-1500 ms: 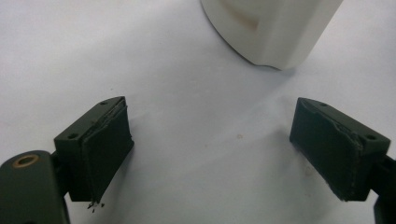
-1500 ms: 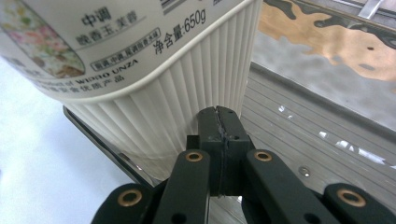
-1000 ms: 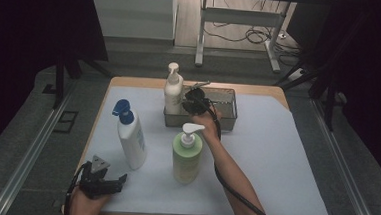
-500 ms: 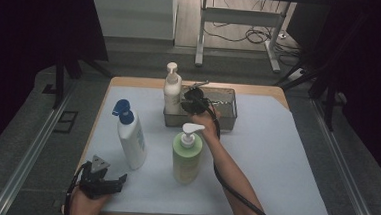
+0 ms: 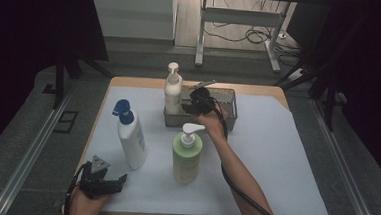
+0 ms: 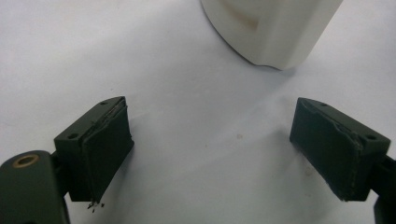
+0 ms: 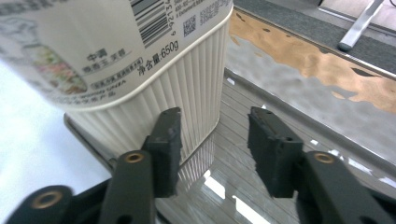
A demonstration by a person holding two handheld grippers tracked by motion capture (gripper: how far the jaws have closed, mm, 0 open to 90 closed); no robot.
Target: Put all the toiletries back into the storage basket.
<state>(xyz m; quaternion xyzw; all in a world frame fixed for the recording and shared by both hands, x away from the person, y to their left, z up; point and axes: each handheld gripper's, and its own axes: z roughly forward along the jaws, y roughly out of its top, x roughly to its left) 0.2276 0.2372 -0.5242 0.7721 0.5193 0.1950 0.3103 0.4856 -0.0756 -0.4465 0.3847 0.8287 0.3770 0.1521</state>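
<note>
Cream bottle (image 7: 140, 56) beside right tongs (image 7: 215, 149), parted.

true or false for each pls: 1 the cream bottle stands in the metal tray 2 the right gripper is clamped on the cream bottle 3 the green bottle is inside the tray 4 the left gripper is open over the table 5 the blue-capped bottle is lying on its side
1. True: the cream bottle stands upright at the left end of the metal tray.
2. False: the right gripper is open beside it, with empty space between the jaws.
3. False: the green bottle stands on the table, nearer the person than the tray.
4. True: the left gripper is open, holding nothing.
5. False: the blue-capped bottle stands upright.
</note>
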